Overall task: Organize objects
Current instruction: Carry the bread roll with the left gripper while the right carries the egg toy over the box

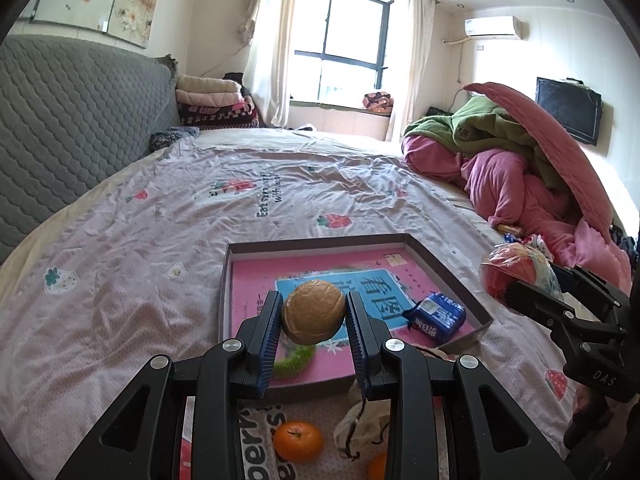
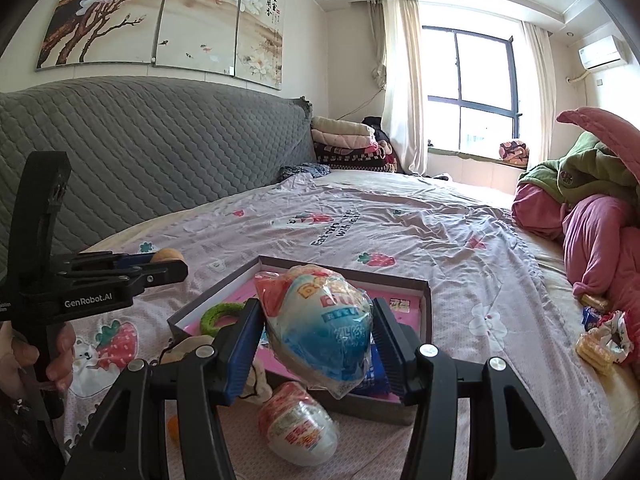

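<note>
Near: we log an orange tangerine, half hidden behind our left gripper, which clamps a round tan walnut-like ball. Our right gripper, marked "DAS", clasps a plastic-wrapped egg-shaped toy, print unreadable. At 12 o'clock: shallow brown cardboard tray holding a blue snack packet.

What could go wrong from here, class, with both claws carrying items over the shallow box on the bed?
1. The walnut is round and hard, pinched by the left claw only at its sides; it might slip out and roll away over the bedspread.
2. The wrapped toy egg in the right claw sits tilted in slick plastic, so it could slide out.
3. The box rests on soft bedding and already holds a green ring and a blue packet; dropped items may bounce out.
</note>
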Action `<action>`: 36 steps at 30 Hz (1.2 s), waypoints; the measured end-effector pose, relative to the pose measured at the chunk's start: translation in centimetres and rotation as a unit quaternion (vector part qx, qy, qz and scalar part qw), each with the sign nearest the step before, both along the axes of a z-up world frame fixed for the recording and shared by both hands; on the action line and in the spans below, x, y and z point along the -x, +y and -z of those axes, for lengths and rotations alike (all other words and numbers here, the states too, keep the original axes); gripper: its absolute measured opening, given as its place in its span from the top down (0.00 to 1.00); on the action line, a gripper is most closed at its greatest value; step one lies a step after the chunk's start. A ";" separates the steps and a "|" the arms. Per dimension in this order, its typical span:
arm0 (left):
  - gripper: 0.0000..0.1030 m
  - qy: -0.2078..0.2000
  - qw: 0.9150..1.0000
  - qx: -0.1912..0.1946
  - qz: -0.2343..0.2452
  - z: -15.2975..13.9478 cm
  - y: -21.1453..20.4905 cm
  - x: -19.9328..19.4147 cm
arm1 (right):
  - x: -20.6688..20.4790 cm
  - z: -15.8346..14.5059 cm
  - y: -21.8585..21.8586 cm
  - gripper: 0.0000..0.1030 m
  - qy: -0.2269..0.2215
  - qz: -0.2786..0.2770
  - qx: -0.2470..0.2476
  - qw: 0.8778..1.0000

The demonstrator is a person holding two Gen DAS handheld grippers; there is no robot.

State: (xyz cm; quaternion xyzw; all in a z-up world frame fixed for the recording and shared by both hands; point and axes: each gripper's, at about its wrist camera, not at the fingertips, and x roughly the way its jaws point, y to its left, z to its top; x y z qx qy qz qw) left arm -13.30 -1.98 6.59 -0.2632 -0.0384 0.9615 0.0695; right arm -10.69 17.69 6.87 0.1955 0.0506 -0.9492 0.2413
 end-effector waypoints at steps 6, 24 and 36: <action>0.68 -0.002 1.000 -0.002 0.001 0.0 -0.4 0.8 | 0.6 -0.3 -0.2 0.47 0.011 0.000 -0.007 1.000; 0.68 0.015 1.000 -0.004 -0.004 -2.0 -1.9 3.7 | 3.6 -1.6 -2.1 0.47 0.024 -0.009 -0.003 1.000; 0.68 0.010 1.000 -0.008 -0.003 -2.1 -2.4 5.4 | 5.3 -2.0 -3.3 0.46 0.026 -0.011 -0.001 1.000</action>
